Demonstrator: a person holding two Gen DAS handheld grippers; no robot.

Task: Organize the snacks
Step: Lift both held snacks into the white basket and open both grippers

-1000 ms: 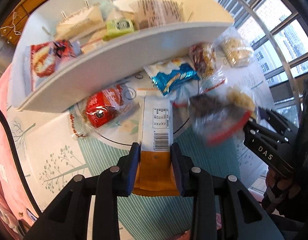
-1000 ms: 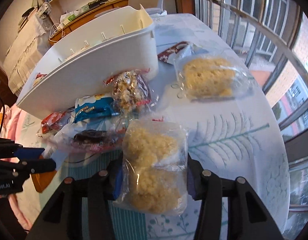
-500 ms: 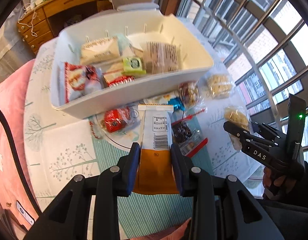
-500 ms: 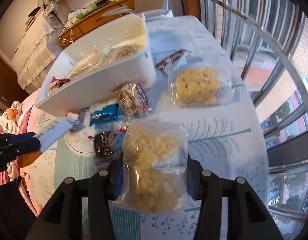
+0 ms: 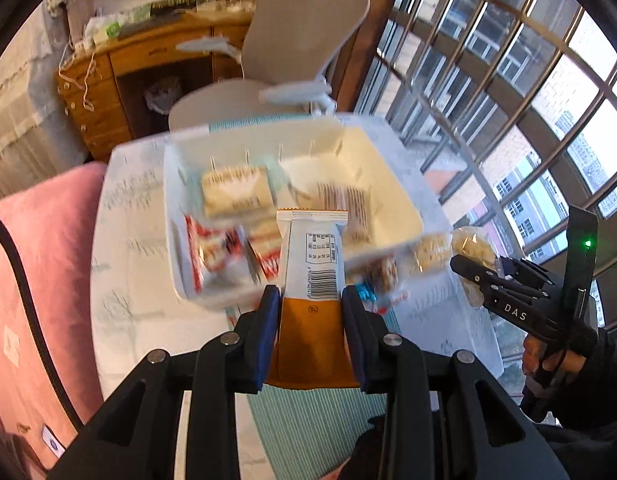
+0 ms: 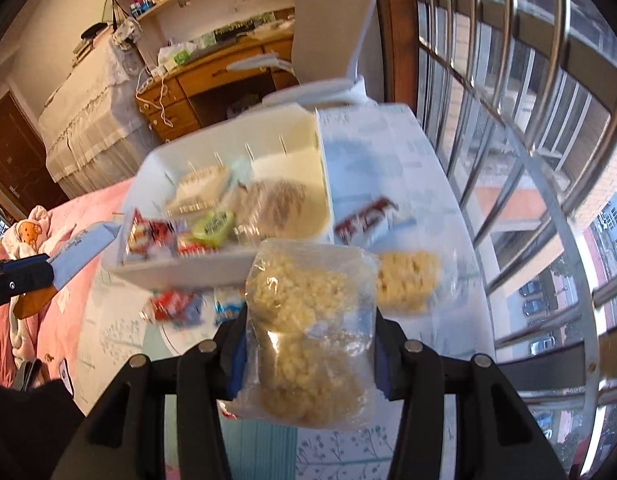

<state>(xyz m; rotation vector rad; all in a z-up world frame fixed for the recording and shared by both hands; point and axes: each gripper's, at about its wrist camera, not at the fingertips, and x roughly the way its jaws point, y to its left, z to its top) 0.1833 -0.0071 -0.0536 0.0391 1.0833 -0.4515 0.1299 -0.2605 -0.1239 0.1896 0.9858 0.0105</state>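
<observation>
My left gripper (image 5: 310,312) is shut on a white and orange snack bar (image 5: 313,264) and holds it high above the table, in front of the white bin (image 5: 404,216). My right gripper (image 6: 308,344) is shut on a clear bag of yellow puffed snacks (image 6: 308,332), also raised above the table. The right gripper also shows in the left wrist view (image 5: 474,276) at the right with its bag (image 5: 474,246). The bin (image 6: 326,184) holds several packets. Loose snacks lie on the table by the bin: a puffed bag (image 6: 408,280), a brown packet (image 6: 366,220), a red packet (image 6: 172,306).
A grey office chair (image 5: 304,32) stands behind the table, with a wooden desk (image 5: 148,60) beyond it. Windows with metal bars (image 6: 528,120) run along the right. A pink bed (image 5: 40,260) lies to the left of the table.
Both grippers have risen and pulled back with their snacks, so the bin and table look smaller and farther below. The chair and desk have come into view.
</observation>
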